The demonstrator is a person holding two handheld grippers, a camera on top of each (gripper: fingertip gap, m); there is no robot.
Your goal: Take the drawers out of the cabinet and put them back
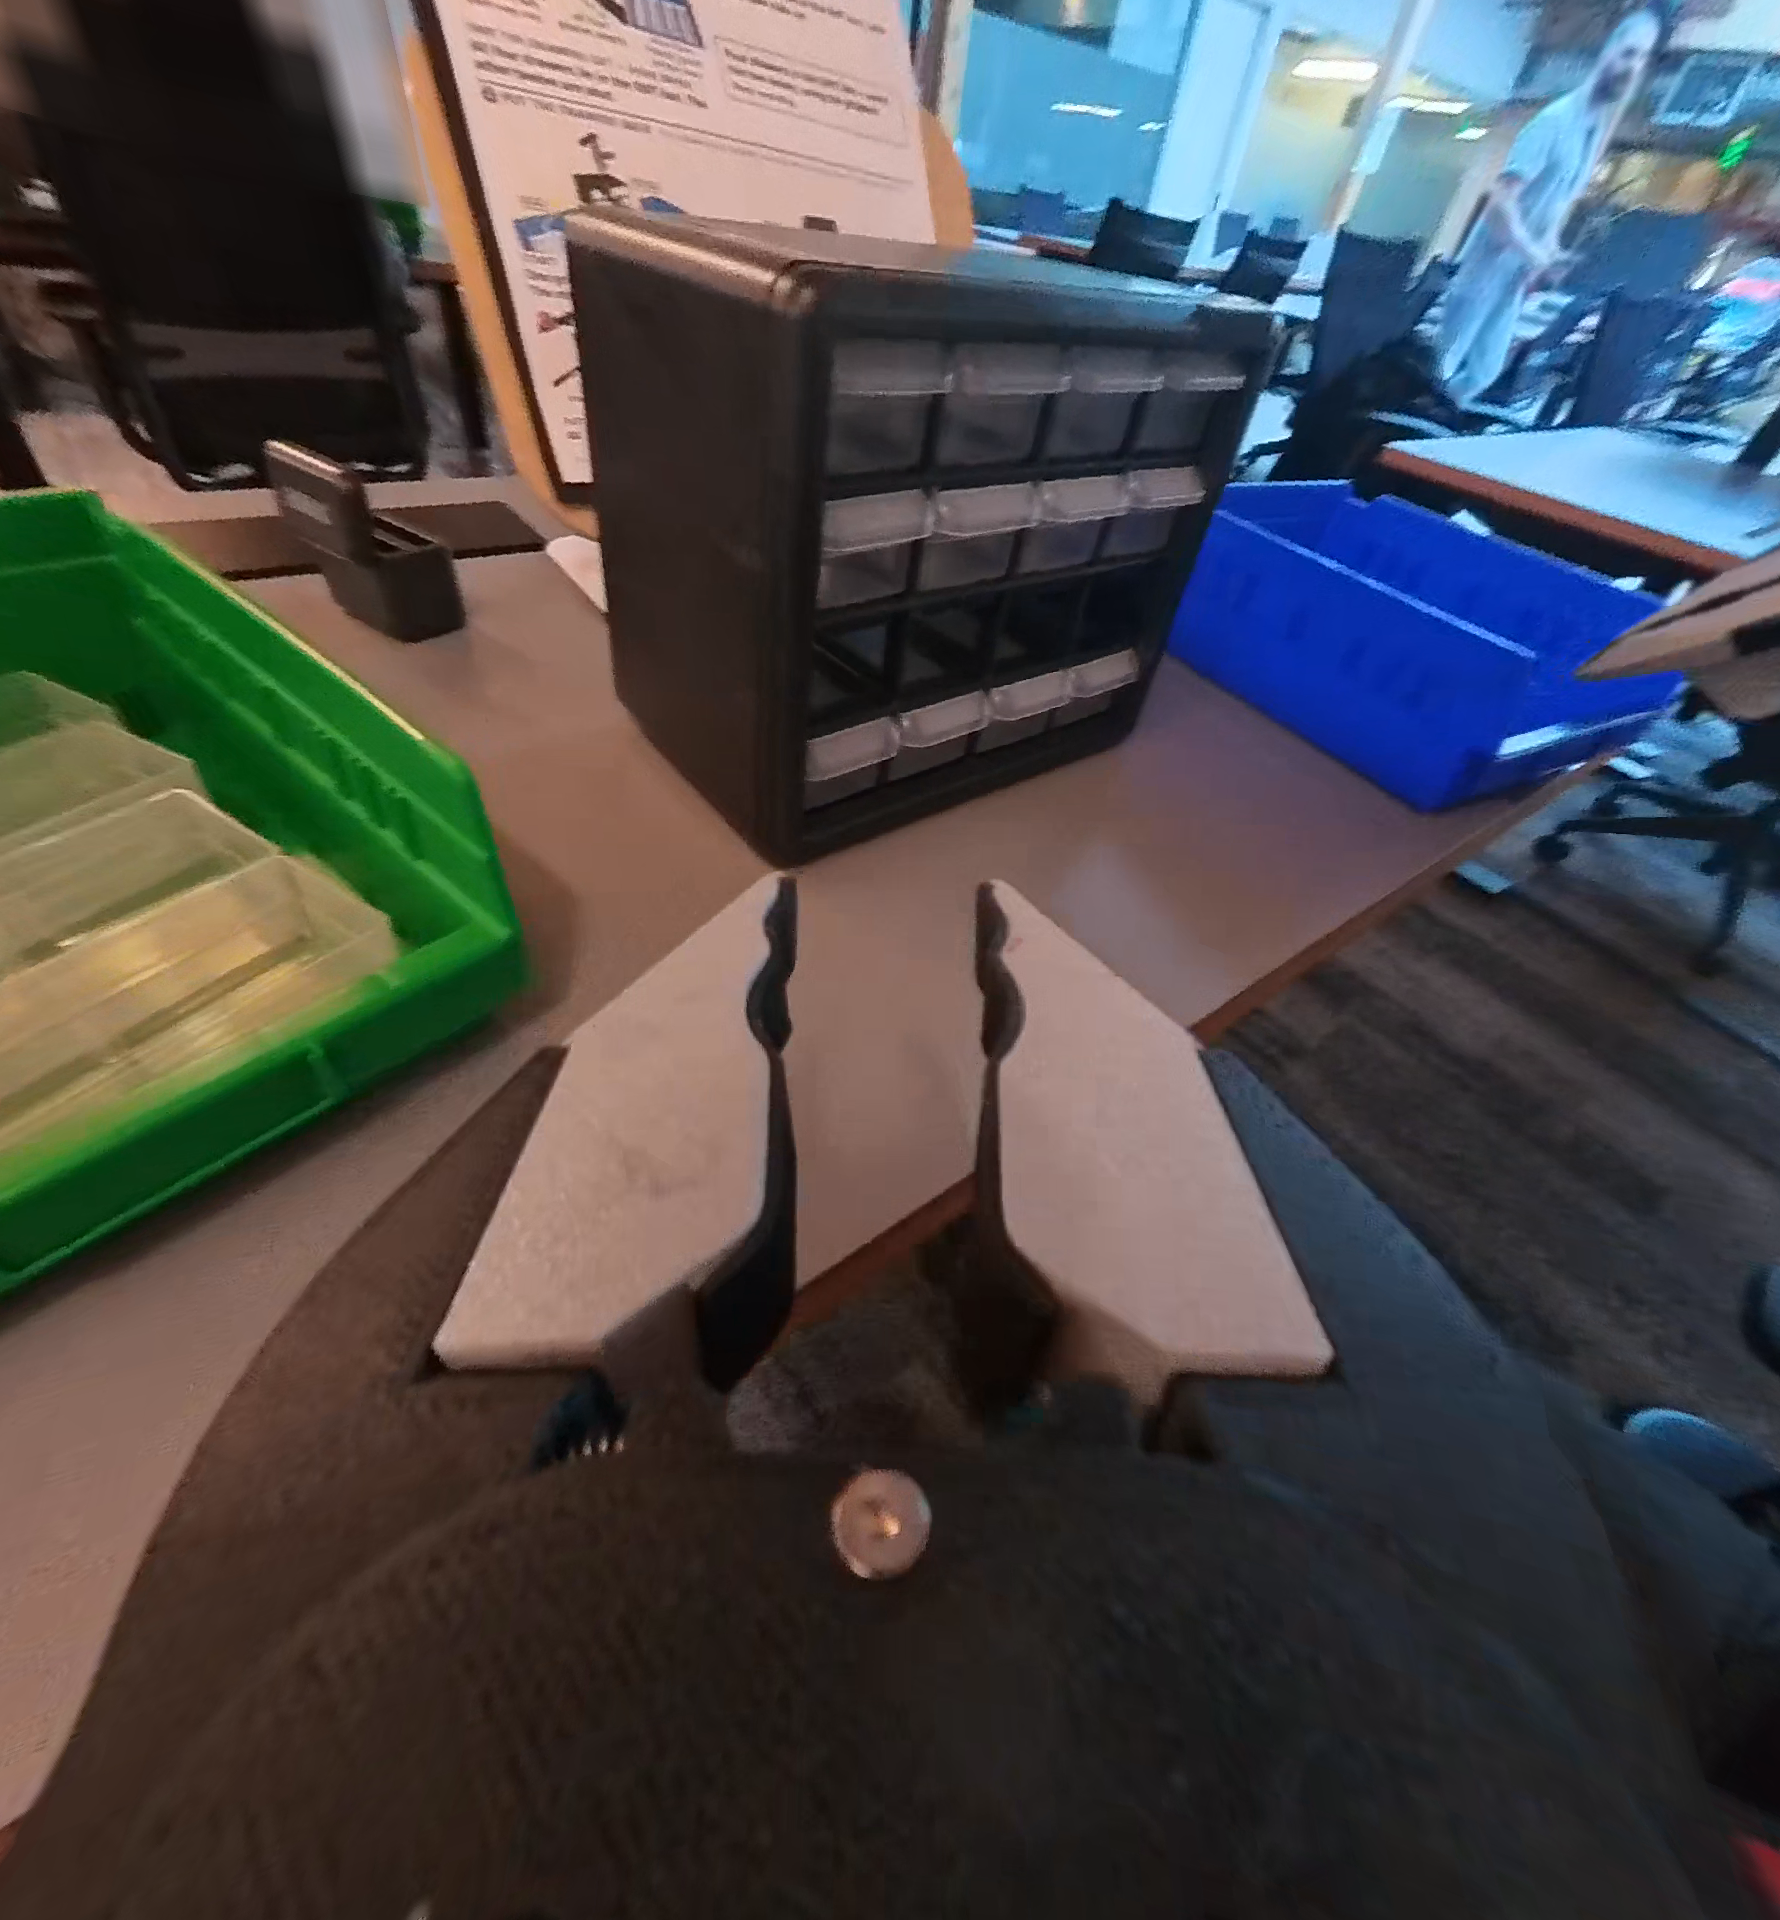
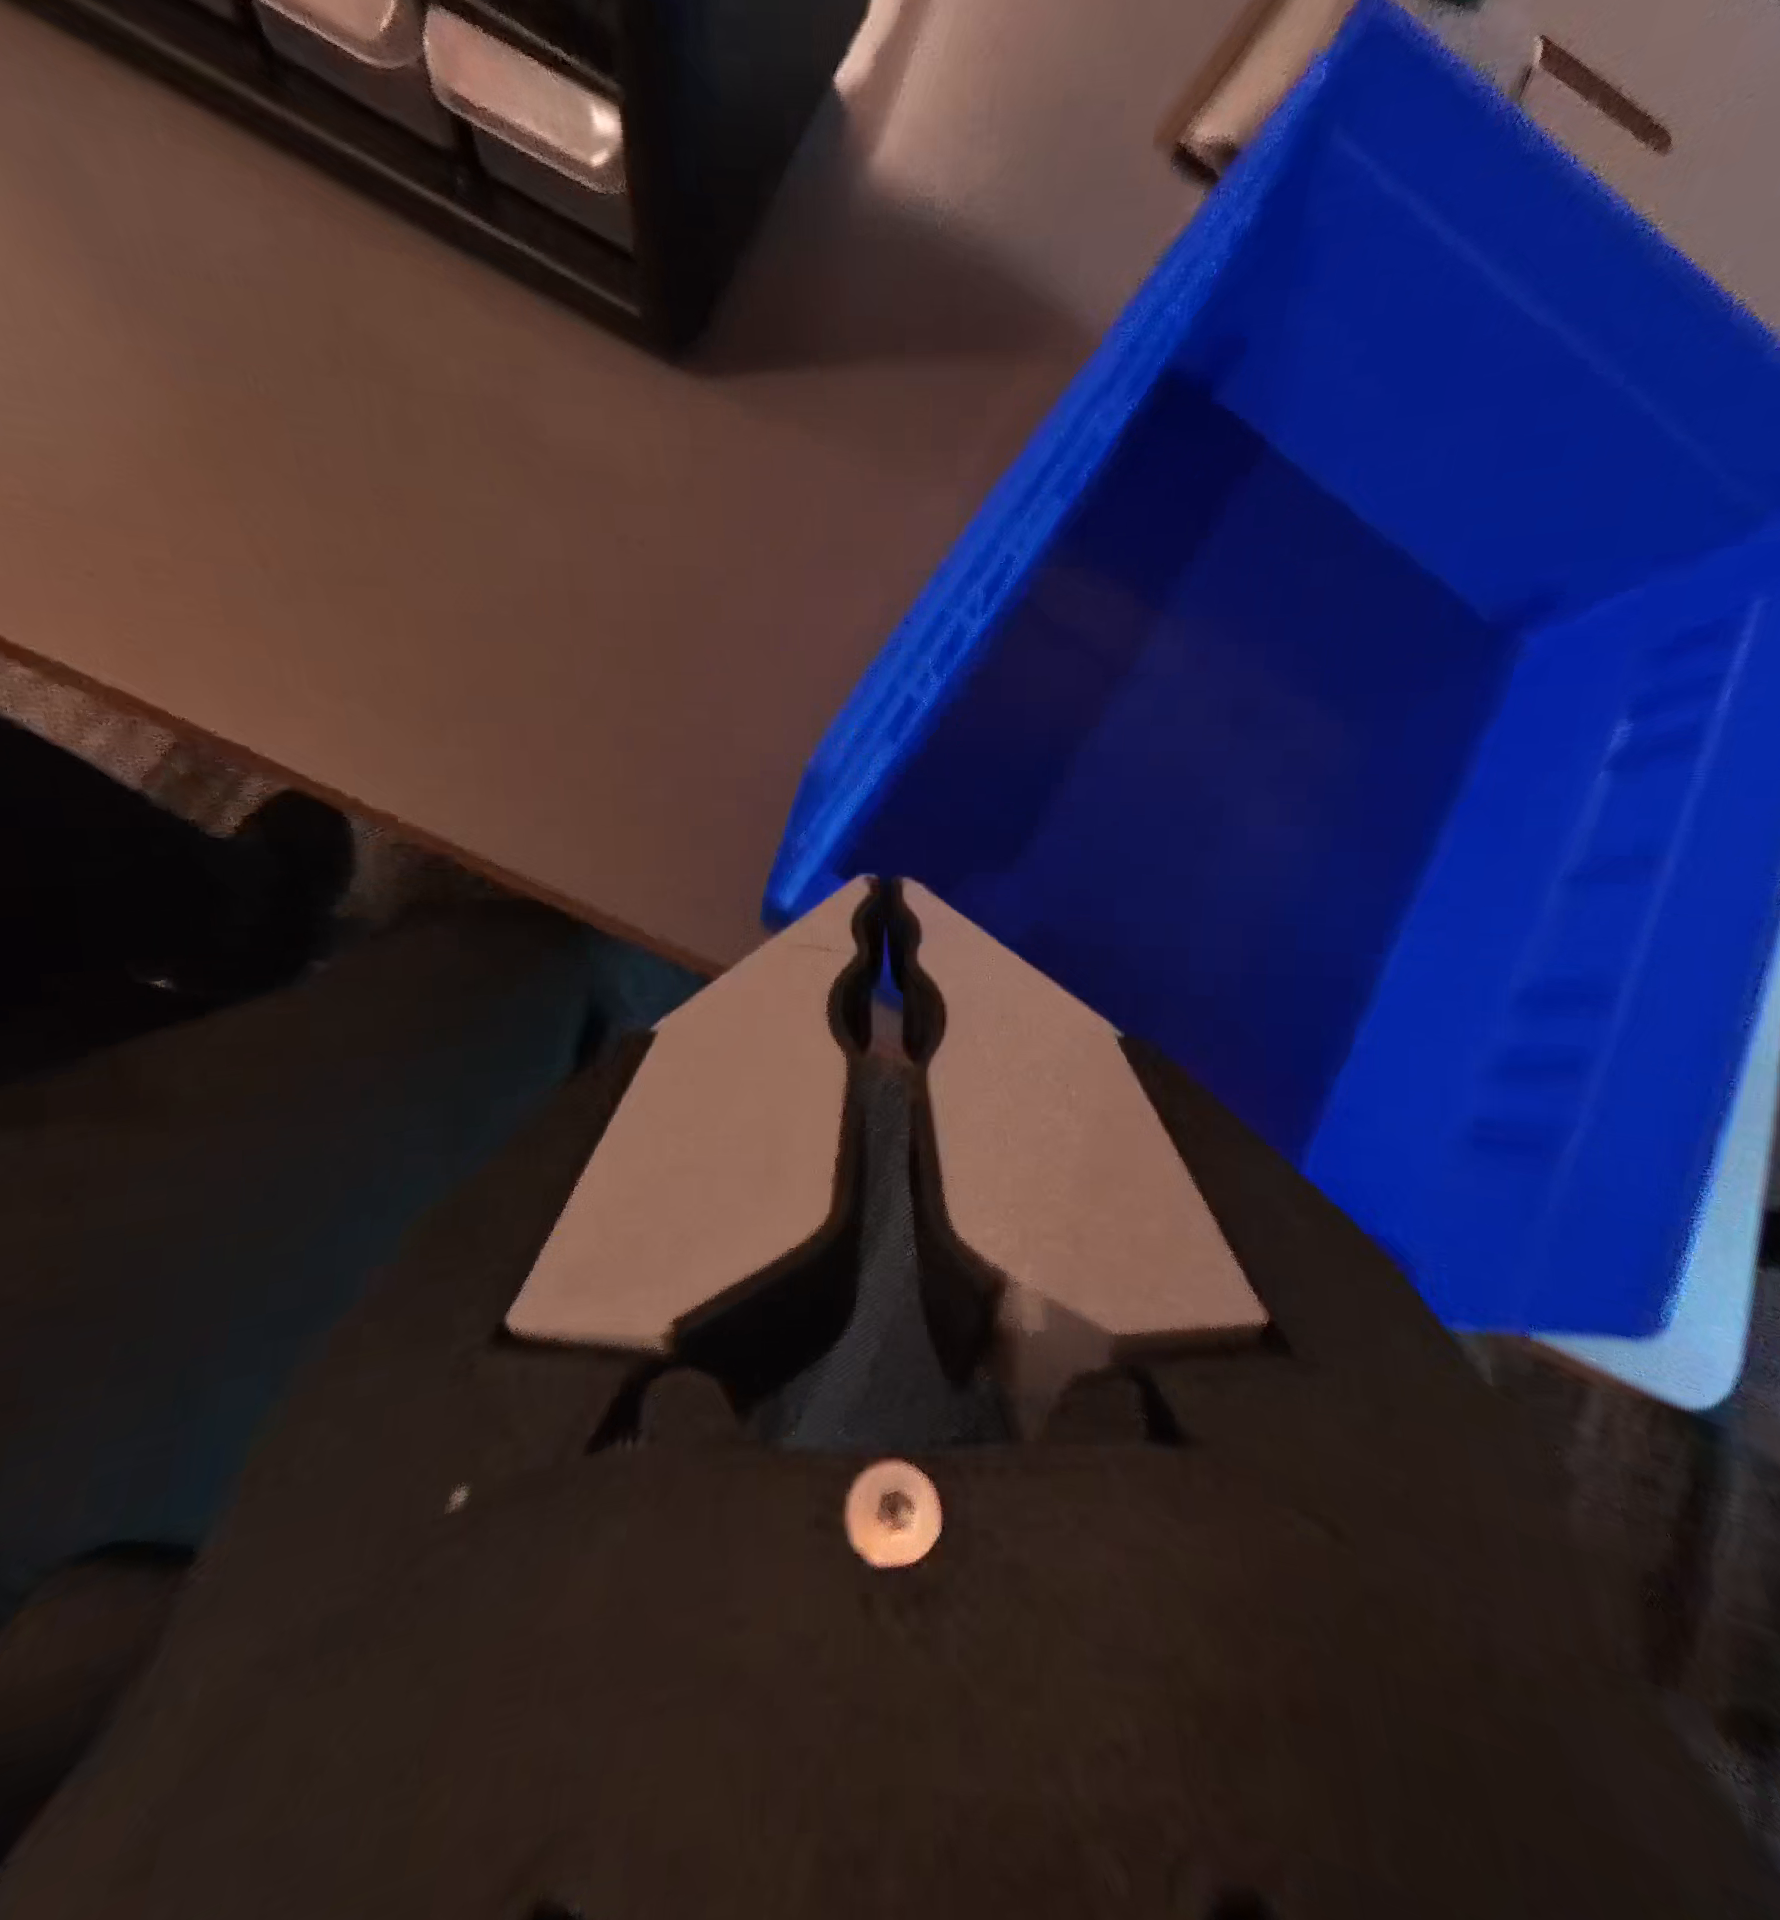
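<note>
Plainly, the black small-parts cabinet stands on the grey table at about twelve o'clock from the left gripper, turned so that its drawer face looks toward four o'clock; three of its rows hold clear plastic drawers, while the third row down shows four dark, empty slots. The missing drawers appear to be the clear ones lying side by side in the green bin at nine o'clock. The left gripper's jaws stand spread with nothing between them, poised over the table's near edge; the right gripper has its jaws pressed together on nothing, its tips at the near corner of the empty blue bin, which sits at one o'clock in the right wrist view, with the cabinet's lower corner at eleven o'clock.

I judge each drawer to be light, thin-walled and fairly stiff, yet slick and apt to flex or crack under a hard squeeze; the best hold is probably the moulded lip along the top front, or one side wall pinched near the front. Going back in, a drawer likely needs to meet its slot squarely, since a tilted one may jam; the cabinet itself looks light enough to slide if pushed.
</note>
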